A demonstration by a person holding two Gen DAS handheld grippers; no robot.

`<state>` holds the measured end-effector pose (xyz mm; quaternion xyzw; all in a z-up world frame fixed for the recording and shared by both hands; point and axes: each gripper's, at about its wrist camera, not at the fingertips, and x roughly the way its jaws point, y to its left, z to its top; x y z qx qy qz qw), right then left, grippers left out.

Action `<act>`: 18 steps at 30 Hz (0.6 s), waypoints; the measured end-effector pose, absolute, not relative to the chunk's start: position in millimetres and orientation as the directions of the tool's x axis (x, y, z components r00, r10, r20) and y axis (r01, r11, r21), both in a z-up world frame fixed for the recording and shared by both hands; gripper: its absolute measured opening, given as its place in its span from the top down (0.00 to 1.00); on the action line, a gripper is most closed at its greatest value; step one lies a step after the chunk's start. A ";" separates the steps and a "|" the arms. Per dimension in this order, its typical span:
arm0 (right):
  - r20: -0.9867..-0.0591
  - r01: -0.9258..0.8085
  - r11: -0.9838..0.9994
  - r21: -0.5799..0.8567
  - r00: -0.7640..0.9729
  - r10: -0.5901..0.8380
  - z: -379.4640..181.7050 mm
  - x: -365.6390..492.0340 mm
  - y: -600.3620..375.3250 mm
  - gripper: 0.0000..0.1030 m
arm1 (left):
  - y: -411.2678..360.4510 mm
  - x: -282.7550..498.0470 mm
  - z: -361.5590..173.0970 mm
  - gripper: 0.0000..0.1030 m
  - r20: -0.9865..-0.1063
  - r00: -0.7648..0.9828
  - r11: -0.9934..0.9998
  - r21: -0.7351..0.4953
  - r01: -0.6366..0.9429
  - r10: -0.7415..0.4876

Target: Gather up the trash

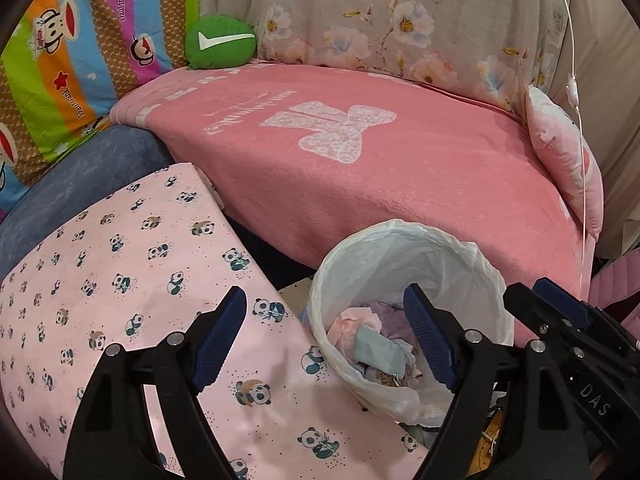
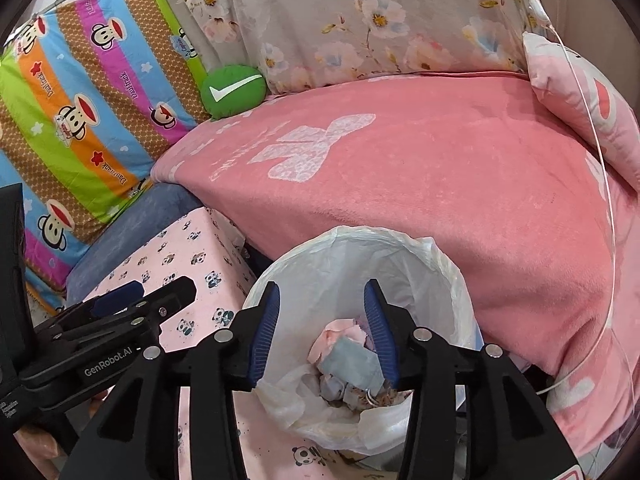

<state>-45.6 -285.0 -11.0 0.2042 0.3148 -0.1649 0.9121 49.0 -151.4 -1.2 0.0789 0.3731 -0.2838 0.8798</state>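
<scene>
A round bin with a white plastic liner [image 1: 460,264] [image 2: 404,248] stands on the floor between the pink bed and a panda-print surface. Crumpled pink, pale blue and lilac paper scraps [image 1: 376,344] [image 2: 352,360] lie inside it. My left gripper [image 1: 326,336] is open and empty, its right finger over the bin's mouth and its left finger over the panda print. My right gripper [image 2: 322,332] is open and empty, directly above the bin's opening. The left gripper also shows in the right wrist view [image 2: 148,300], at the left of the bin.
A pink blanket [image 1: 400,168] [image 2: 440,176] covers the bed behind the bin. A panda-print cloth [image 1: 120,280] lies to the left. A green round cushion [image 1: 220,42] and a striped cartoon quilt [image 1: 80,48] sit at the back left. A thin white cord [image 2: 604,184] hangs at the right.
</scene>
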 end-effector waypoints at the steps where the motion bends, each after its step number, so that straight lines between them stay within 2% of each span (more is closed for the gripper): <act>1: -0.644 0.427 0.868 0.255 0.745 -0.177 -8.9 -46.1 -282.5 0.50 | -149.0 47.7 -0.5 0.21 -0.698 0.572 0.833 -0.064 0.550 -0.431; 6: -0.652 0.423 0.881 0.212 0.733 -0.195 -2.8 -48.9 -271.9 0.42 | -137.9 42.0 3.1 0.13 -0.682 0.619 0.856 -0.018 0.516 -0.388; 9: -0.655 0.422 0.886 0.191 0.727 -0.205 1.2 -51.8 -265.8 0.38 | -132.7 38.5 4.3 0.11 -0.674 0.646 0.865 0.019 0.501 -0.358; 10: -0.655 0.424 0.886 0.185 0.726 -0.211 1.7 -52.1 -264.2 0.34 | -130.8 37.6 4.5 0.09 -0.672 0.652 0.868 0.025 0.496 -0.353; 15: -0.661 0.435 0.889 0.145 0.711 -0.241 4.5 -55.8 -253.8 0.26 | -123.1 33.4 3.5 0.08 -0.671 0.665 0.877 0.045 0.478 -0.328; 17: -0.664 0.442 0.886 0.140 0.706 -0.247 4.5 -57.9 -252.4 0.17 | -120.1 31.5 2.1 0.08 -0.672 0.665 0.878 0.048 0.476 -0.324; 18: -0.668 0.443 0.886 0.134 0.701 -0.250 4.2 -57.8 -252.3 0.17 | -118.9 30.8 1.5 0.08 -0.673 0.666 0.880 0.049 0.473 -0.321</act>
